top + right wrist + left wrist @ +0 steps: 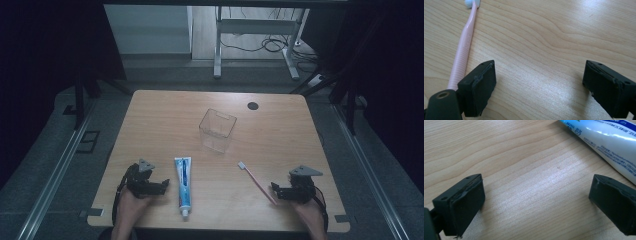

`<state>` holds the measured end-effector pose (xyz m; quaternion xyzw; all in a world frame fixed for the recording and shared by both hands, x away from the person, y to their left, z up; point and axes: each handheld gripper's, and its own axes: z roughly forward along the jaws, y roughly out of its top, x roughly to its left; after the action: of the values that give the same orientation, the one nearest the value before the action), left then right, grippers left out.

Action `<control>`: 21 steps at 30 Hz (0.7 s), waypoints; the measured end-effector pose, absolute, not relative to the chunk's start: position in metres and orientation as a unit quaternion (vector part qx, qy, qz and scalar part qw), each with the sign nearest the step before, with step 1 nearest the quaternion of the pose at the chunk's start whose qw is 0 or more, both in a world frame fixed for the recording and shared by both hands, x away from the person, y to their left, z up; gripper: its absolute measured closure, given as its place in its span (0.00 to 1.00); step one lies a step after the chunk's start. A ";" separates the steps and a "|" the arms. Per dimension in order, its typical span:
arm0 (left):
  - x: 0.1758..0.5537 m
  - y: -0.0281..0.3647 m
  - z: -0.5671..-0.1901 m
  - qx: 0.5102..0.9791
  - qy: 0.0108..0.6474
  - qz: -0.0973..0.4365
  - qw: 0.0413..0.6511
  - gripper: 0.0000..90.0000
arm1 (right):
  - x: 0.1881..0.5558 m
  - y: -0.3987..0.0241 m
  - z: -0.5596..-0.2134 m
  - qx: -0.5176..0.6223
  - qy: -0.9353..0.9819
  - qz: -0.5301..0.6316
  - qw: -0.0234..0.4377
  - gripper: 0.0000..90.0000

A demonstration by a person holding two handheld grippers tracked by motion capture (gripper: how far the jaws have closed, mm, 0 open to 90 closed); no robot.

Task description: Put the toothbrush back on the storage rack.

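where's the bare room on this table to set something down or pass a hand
Bare wood runs left of the clear box to the table edge, and right of it below the black hole. A free lane lies between toothpaste tube and toothbrush. It is crowded by left gripper and right gripper.

Left gripper (159,186): held low, jaws spread wide apart.
Right gripper (278,190): held low, jaws likewise spread wide.

Dim surroundings, soft glare — sharp close-ups
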<state>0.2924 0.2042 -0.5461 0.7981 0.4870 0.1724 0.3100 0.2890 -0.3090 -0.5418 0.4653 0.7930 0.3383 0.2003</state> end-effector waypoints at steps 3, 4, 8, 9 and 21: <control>0.292 0.204 -0.546 0.798 0.488 0.172 0.310 0.01 | 0.289 -0.309 -0.542 0.465 0.794 0.338 0.199 0.12; 0.292 0.204 -0.546 0.798 0.488 0.173 0.310 0.01 | 0.289 -0.309 -0.542 0.465 0.794 0.338 0.199 0.12; 0.292 0.205 -0.546 0.796 0.490 0.175 0.311 0.02 | 0.289 -0.309 -0.542 0.462 0.795 0.338 0.198 0.11; 0.292 0.205 -0.546 0.796 0.490 0.175 0.311 0.02 | 0.289 -0.310 -0.542 0.460 0.796 0.339 0.197 0.11; 0.292 0.205 -0.546 0.796 0.490 0.175 0.310 0.02 | 0.289 -0.311 -0.542 0.456 0.797 0.342 0.197 0.15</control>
<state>0.2923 0.2046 -0.5461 0.7956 0.4897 0.1755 0.3105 0.2888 -0.3112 -0.5415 0.4562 0.7974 0.3424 0.1969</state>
